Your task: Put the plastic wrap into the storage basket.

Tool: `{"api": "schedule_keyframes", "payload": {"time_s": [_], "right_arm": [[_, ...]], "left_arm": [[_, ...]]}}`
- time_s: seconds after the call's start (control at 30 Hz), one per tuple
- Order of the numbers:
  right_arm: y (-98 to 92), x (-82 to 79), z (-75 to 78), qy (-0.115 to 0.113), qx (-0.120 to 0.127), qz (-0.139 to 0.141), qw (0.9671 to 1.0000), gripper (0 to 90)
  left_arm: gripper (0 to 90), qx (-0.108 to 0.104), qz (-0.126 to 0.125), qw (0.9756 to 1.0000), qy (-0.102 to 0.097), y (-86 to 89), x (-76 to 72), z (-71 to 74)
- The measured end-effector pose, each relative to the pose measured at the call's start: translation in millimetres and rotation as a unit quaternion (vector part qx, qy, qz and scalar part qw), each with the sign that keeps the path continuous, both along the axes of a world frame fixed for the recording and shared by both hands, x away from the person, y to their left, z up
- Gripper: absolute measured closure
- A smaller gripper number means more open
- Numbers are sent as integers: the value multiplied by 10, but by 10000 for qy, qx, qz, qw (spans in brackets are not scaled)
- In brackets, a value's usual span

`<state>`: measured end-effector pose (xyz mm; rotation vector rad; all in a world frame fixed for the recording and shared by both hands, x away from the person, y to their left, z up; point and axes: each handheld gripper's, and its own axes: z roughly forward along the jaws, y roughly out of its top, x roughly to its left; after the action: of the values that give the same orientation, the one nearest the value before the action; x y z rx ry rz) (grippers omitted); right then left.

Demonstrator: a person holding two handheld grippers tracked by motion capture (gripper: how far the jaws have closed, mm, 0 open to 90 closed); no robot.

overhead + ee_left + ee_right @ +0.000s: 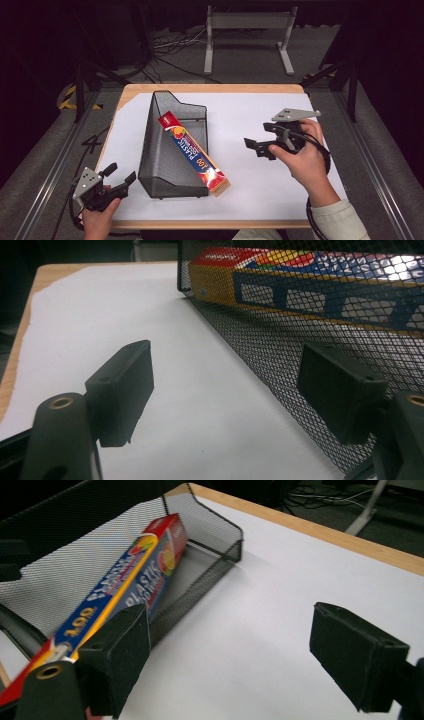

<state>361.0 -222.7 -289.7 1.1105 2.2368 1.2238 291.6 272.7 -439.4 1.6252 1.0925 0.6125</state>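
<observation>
Plastic-wrap box (pixel 194 153) lies diagonally in mesh tray (pixel 152 150), near end overhanging the front rim. Left gripper (pixel 121 173) and right gripper (pixel 259 142): jaws wide, holding nothing.

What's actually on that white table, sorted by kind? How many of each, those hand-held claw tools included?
Black wire-mesh basket: 1
Long red, yellow and blue plastic-wrap box, lying in the basket with one end poking over its rim: 1
Black hand-held grippers, left and right: 2
Total: 4

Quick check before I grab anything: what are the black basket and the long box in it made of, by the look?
Basket: looks like black wire mesh, matte; you can see through its grid. Box: probably thin printed cardboard, slightly glossy, with sharp folded edges and bright lettering.
</observation>
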Motion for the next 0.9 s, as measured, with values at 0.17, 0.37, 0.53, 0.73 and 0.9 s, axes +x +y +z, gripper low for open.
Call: {"api": "schedule_keyframes", "payload": {"time_s": [0.17, 0.37, 0.53, 0.73, 0.9], "right_arm": [[-226, -38, -32, -27, -35, -42, 10000, 162], [-533, -48, -105, -107, 6, -30, 9999, 139], [-749, -70, -246, -269, -14, 45, 9996, 115], [-916, -109, -529, -558, 92, 82, 9984, 110], [-955, -143, -762, -606, 18, 123, 9981, 110]], "left_arm": [[236, -31, 74, 10000, -11, 31, -17, 6], [239, -35, 130, 9999, -74, 46, -50, 19], [239, -45, 141, 9999, -74, 63, -65, 19], [238, -16, 112, 9999, -80, 49, -74, 19], [238, -22, 111, 9999, -71, 52, -70, 16]]}}
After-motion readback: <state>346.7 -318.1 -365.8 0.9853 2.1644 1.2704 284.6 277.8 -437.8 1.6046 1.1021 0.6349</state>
